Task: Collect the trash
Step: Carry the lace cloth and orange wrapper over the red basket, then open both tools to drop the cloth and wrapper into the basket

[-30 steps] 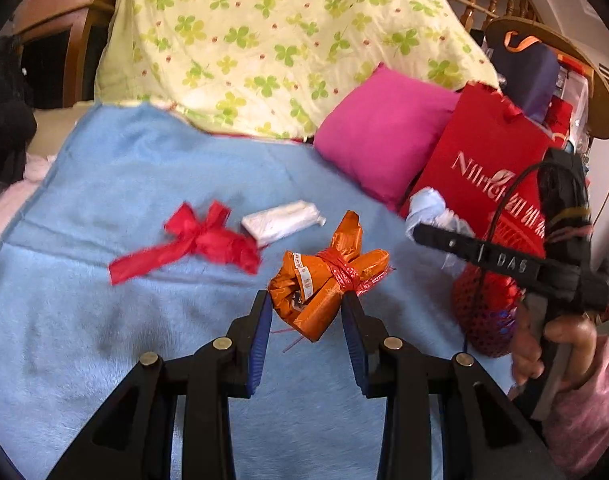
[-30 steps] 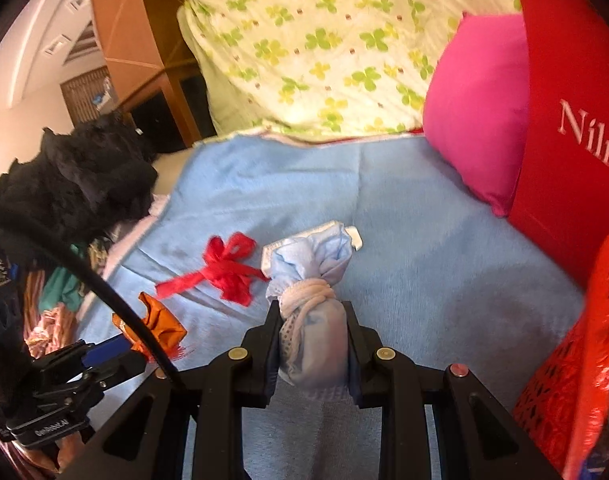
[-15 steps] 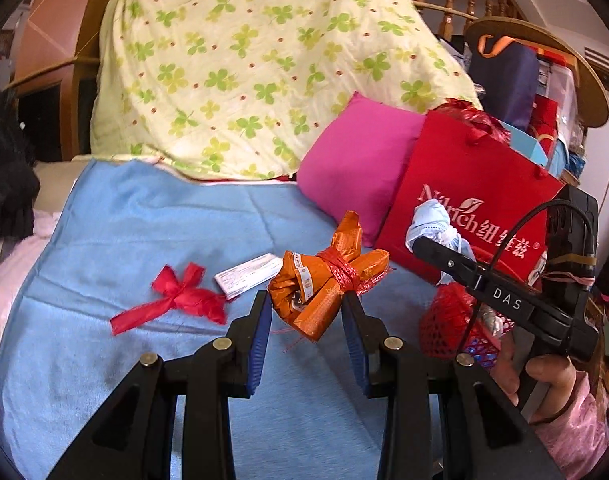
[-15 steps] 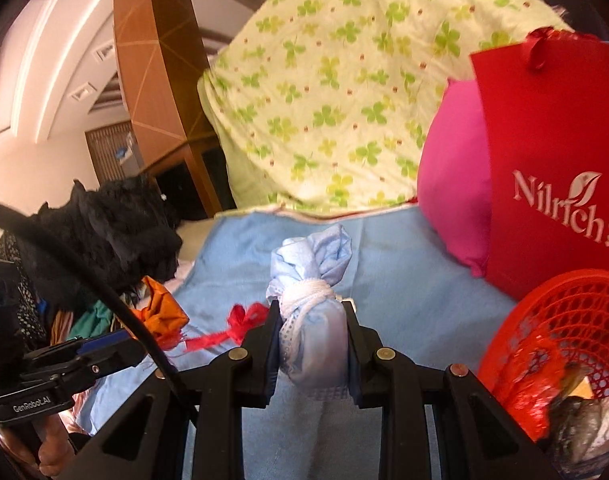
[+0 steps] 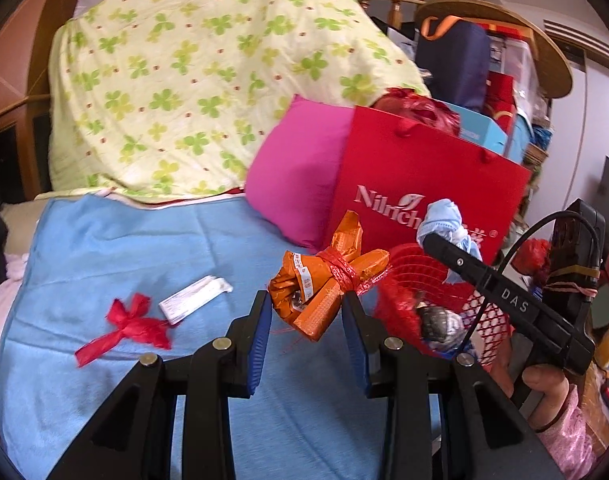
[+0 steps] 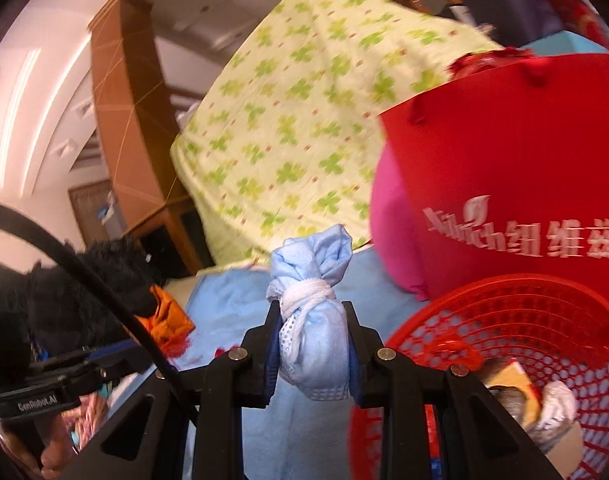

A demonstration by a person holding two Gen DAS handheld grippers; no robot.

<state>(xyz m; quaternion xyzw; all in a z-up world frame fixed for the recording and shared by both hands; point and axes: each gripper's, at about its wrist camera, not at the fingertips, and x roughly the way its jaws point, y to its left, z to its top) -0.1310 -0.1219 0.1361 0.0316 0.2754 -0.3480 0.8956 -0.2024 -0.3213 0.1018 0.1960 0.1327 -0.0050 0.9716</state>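
Left-wrist view: both my grippers carry trash beside the red basket (image 5: 484, 312).
My left gripper (image 5: 306, 316) clenches the orange wrapper bundle (image 5: 324, 280) just left of the basket; my right gripper (image 6: 314, 350) clamps the blue cloth bundle (image 6: 316, 344) beside its rim.

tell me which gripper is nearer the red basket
Right. The right gripper, shut on the blue bundle, hangs at the red basket rim; the left gripper, holding the orange bundle, sits further back.
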